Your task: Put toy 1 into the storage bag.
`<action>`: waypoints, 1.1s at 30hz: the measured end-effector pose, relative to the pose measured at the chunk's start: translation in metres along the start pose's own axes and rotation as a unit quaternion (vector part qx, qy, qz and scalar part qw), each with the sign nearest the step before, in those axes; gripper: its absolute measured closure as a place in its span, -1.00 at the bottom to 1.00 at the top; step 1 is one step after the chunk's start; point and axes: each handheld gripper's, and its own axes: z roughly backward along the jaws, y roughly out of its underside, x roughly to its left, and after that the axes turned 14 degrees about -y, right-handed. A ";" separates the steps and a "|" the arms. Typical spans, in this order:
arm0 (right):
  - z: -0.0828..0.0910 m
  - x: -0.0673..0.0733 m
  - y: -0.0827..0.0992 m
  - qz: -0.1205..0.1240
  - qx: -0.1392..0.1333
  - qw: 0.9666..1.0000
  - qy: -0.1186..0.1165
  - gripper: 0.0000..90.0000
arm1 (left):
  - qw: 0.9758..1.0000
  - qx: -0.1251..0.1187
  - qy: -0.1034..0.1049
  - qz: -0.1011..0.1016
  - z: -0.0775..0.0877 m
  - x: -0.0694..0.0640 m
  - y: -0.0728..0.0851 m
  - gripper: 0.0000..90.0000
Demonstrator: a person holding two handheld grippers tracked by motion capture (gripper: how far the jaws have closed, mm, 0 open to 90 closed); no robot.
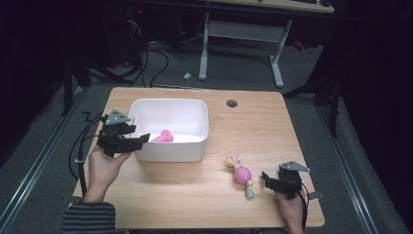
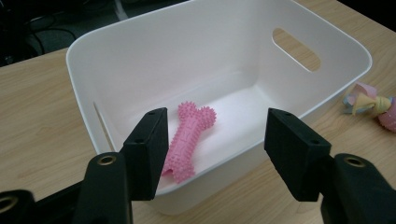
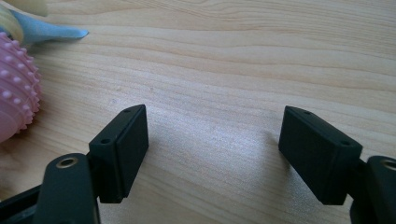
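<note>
Hovering by the white bin [image 2: 88, 84], the left tool [image 2: 212, 144] is gaping empty, one pink bone [image 2: 187, 140] lying inside beyond it. Right tool [image 3: 212, 154] is sitting wide beside one spiky ball toy [image 3: 14, 100].

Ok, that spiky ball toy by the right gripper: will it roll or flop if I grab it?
The ball toy would probably flop: soft-looking pastel tails trail from both ends of its round middle. Those tails likely stop it rolling far on the table. The spikes should give the right gripper decent purchase.

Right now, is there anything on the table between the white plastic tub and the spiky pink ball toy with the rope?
No. In the high view, only bare wooden table lies between the white plastic tub and the spiky pink ball toy.
</note>
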 end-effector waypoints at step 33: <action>0.000 0.001 0.000 -0.001 0.000 1.000 0.000 -0.46 | 0.999 -0.013 0.024 0.034 0.002 -0.020 0.056 -0.13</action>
